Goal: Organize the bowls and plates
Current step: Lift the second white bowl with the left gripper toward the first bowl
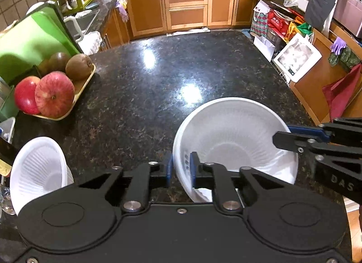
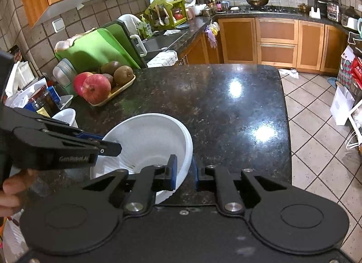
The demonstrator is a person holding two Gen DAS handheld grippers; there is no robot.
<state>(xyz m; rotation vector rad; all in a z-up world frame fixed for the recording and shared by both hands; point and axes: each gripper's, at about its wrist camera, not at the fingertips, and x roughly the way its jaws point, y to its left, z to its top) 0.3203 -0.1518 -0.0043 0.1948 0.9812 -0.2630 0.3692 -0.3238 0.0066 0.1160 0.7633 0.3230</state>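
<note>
A large white ribbed bowl (image 1: 235, 140) stands on the dark granite counter (image 1: 140, 86); it also shows in the right wrist view (image 2: 147, 140). My left gripper (image 1: 181, 169) straddles its near left rim, one blue pad inside and one outside, with a narrow gap. My right gripper (image 2: 184, 169) straddles the opposite rim the same way; it enters the left wrist view from the right (image 1: 294, 138). A second white bowl (image 1: 38, 172) sits at the counter's near left, also seen in the right wrist view (image 2: 66, 117).
A yellow tray (image 1: 79, 95) with apples (image 1: 54, 94) and kiwis (image 1: 79, 66) stands at the left, backed by green cutting boards (image 1: 34, 41). A jar (image 2: 43, 102) and clutter sit at the left edge. The counter drops off to tiled floor (image 2: 316, 127) on the right.
</note>
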